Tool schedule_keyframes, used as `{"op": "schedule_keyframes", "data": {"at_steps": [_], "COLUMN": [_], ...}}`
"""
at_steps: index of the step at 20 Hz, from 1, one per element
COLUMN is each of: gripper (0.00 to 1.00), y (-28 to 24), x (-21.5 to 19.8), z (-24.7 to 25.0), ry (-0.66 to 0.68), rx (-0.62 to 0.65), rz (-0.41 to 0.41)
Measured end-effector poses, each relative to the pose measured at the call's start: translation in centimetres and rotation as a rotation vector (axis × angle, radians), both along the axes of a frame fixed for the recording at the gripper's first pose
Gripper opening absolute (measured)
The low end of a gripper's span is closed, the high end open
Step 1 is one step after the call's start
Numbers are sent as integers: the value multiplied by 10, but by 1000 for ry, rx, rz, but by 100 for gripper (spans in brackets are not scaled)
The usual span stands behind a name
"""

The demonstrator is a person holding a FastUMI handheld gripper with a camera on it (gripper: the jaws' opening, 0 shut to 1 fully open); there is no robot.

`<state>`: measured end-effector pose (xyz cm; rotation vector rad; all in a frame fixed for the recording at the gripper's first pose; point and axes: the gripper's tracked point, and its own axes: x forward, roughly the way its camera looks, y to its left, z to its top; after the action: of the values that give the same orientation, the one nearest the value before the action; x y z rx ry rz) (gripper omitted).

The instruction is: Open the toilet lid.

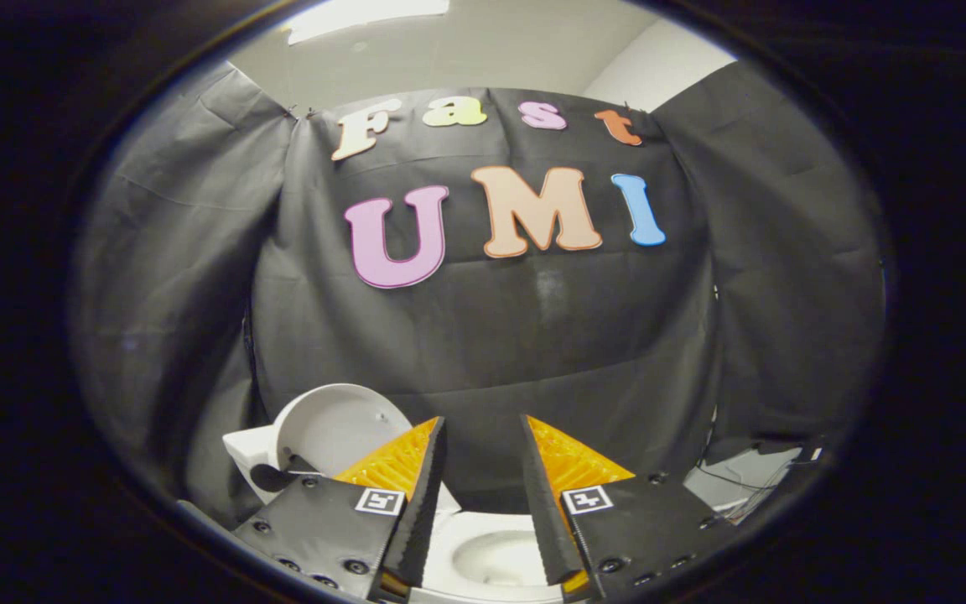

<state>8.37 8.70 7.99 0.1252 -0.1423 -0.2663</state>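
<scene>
Tongs spread, pinching nothing, above the open toilet bowl; raised lid beyond them.

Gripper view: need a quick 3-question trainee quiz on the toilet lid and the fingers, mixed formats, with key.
1. True or false: the round white plastic toilet lid stands raised, leaning back against the black cloth booth wall.
2. Multiple choice: what shows through the gap between the fingers of the gripper? A) a closed lid B) the open white ceramic toilet bowl C) a hand
3. Fill in: the gripper's fingers are ___ and hold nothing.

Key: 1 true; 2 B; 3 open
</scene>
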Motion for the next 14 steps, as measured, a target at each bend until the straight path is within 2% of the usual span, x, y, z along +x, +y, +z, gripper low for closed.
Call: {"op": "schedule_keyframes", "data": {"at_steps": [4, 6, 9, 14], "gripper": [54, 54, 54, 54], "y": [-36, -41, -40, -75], "x": [-18, -25, -31, -54], "z": [-16, -27, -39, -63], "ry": [23, 37, 61, 127], "rx": [17, 20, -1, -62], "rz": [9, 56, 173, 161]}}
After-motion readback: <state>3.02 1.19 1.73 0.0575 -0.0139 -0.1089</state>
